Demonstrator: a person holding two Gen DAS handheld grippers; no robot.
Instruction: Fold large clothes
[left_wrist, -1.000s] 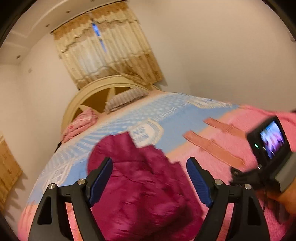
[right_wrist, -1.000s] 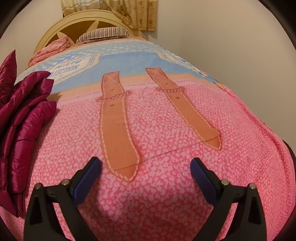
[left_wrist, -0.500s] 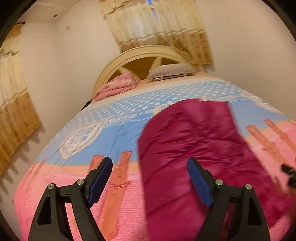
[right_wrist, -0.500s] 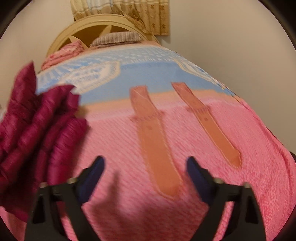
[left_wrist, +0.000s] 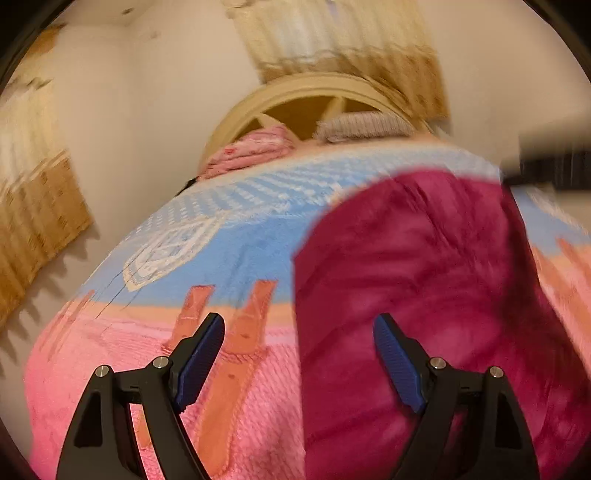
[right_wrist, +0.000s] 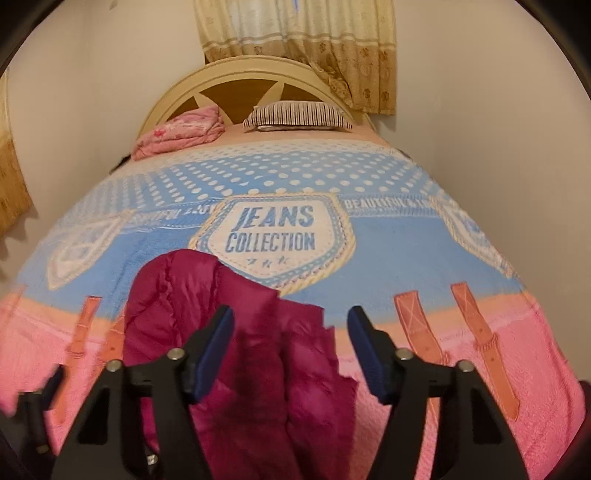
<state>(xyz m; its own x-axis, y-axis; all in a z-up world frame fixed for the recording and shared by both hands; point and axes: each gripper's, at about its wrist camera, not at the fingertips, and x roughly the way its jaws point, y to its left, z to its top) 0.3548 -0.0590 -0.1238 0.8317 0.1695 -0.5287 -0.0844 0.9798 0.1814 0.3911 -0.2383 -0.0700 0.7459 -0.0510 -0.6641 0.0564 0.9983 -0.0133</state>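
Right gripper (right_wrist: 290, 347) w/ jaws just been closing, nothing pinched yet; left gripper (left_wrist: 299, 360) wide, empty; we see the maroon jacket (right_wrist: 236, 347) on the bedspread (right_wrist: 388, 258), long axis toward headboard (right_wrist: 255, 79), directly under right jaws, so right's nearer imo.

Jacket (right_wrist: 236, 354) lying on bed (right_wrist: 406, 258), near the foot; pillow (right_wrist: 299, 116) and folded blanket (right_wrist: 181, 131) behind, against headboard (right_wrist: 229, 79).

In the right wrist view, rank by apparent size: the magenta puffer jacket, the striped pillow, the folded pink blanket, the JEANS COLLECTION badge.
1. magenta puffer jacket, though it lies nearest the camera
2. JEANS COLLECTION badge
3. striped pillow and folded pink blanket: too alike to rank
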